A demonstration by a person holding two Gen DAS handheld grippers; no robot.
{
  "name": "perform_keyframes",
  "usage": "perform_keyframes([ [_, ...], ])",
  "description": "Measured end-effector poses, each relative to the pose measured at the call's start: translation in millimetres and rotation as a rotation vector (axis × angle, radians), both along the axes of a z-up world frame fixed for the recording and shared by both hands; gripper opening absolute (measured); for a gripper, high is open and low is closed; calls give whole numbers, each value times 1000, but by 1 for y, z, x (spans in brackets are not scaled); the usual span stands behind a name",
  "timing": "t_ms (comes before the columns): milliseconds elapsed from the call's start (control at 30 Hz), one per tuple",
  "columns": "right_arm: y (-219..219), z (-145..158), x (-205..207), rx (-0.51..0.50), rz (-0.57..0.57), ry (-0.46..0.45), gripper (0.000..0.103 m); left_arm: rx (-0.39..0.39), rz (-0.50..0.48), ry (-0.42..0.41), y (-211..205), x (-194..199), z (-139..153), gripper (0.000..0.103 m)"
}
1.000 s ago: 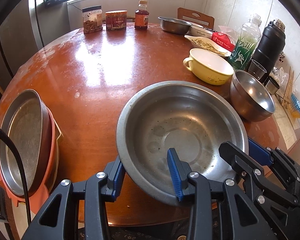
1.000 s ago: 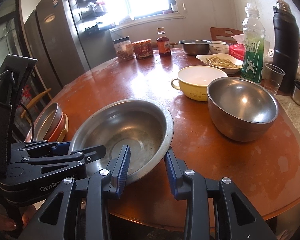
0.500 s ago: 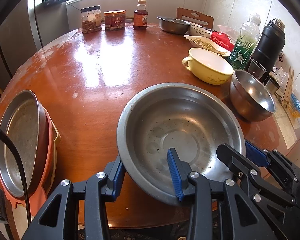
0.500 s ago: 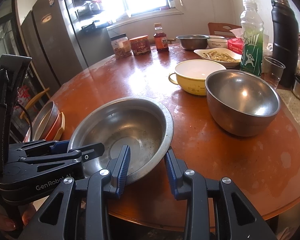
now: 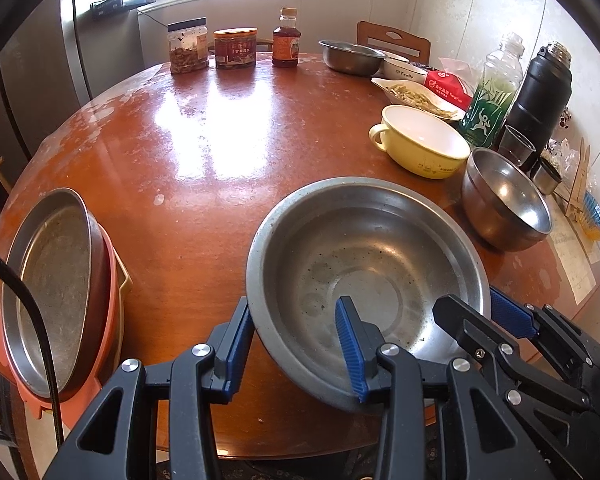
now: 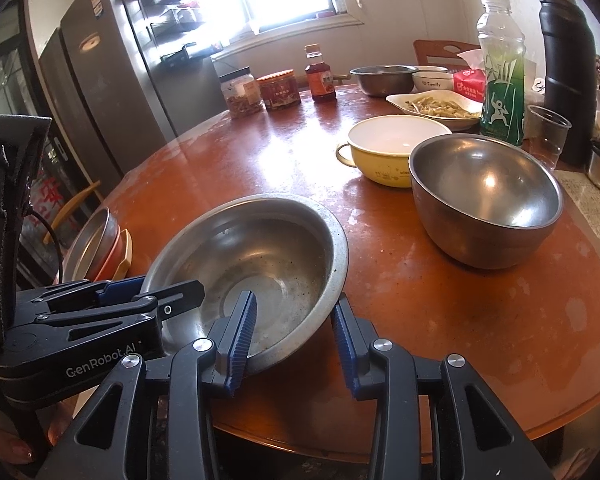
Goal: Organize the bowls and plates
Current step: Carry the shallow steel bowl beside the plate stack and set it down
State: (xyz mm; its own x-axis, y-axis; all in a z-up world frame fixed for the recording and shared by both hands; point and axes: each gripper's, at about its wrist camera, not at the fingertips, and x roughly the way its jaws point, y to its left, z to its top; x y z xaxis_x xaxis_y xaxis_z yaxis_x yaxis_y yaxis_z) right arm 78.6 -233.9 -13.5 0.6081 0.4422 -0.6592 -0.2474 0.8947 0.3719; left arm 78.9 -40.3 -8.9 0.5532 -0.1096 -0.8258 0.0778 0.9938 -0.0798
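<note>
A wide steel basin [image 5: 364, 264] sits at the near edge of the round brown table [image 5: 180, 140]. My left gripper [image 5: 294, 344] straddles its near rim, one pad against the outer wall and one inside. My right gripper [image 6: 292, 332] straddles the rim of the same basin [image 6: 260, 256] further right; its jaws are opening, with the pads still at the rim. A deep steel bowl [image 5: 508, 204] and a yellow handled bowl [image 5: 420, 144] stand to the right. At the far left a steel plate [image 5: 52, 280] leans on an orange and a yellow plate.
Along the back stand two jars [image 5: 188, 46], a sauce bottle [image 5: 286, 40] and a small steel bowl [image 5: 350, 56]. At the right are a white dish of food [image 5: 416, 96], a green bottle [image 5: 494, 88], a black flask [image 5: 540, 92] and a plastic cup [image 5: 518, 148].
The right gripper's fingers have parted slightly around the basin's rim. The basin and both hands stay where they were.
</note>
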Motion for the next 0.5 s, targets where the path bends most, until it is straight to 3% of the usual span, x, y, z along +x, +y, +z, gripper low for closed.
perform_keyframes([
  [133, -2, 1, 0, 7, -8, 2, 42, 4, 7, -7, 1, -1, 2, 42],
  [233, -8, 2, 0, 26, -22, -1, 51, -3, 4, -13, 2, -2, 4, 43],
  [500, -21, 7, 0, 58, -69, -14, 55, -10, 17, -39, 4, -5, 10, 49],
])
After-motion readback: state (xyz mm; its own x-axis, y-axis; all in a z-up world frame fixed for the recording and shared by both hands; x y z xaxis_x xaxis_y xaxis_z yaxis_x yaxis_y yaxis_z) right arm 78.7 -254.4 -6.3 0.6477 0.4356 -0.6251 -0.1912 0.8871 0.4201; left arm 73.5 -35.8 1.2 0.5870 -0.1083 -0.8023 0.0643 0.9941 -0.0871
